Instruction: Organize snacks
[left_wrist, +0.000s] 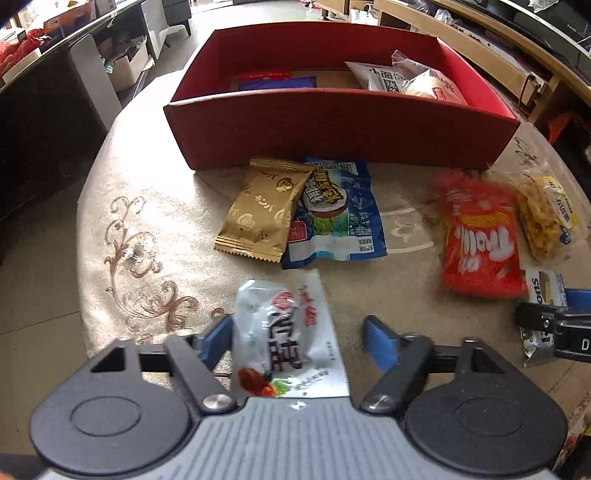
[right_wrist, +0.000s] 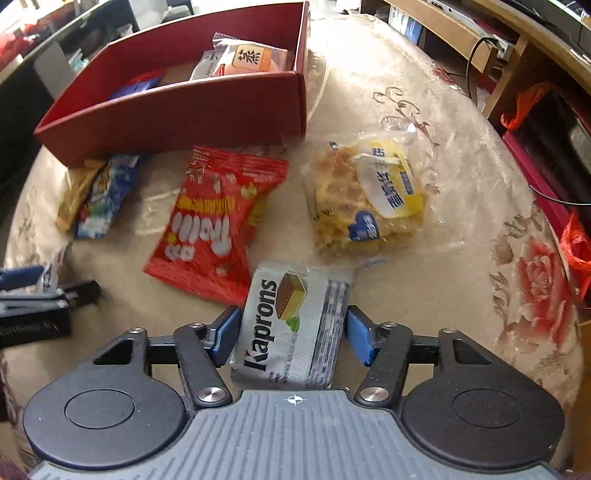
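Tablecloth (left_wrist: 110, 221) hides beneath snacks; red box (left_wrist: 332, 122) contents partly walled off.

Soft daylight lit my views; red packet (left_wrist: 480, 240) smeared by blur, tablecloth (right_wrist: 424, 110) glared, edges bent fisheye-round.

Both hand-held grippers (left_wrist: 295, 332) (right_wrist: 291, 328) open, low.

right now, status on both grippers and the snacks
Left gripper open around white packet. Right gripper open around Kaprons wafer. Red box part filled; four snacks loose in front. Path to box clear.
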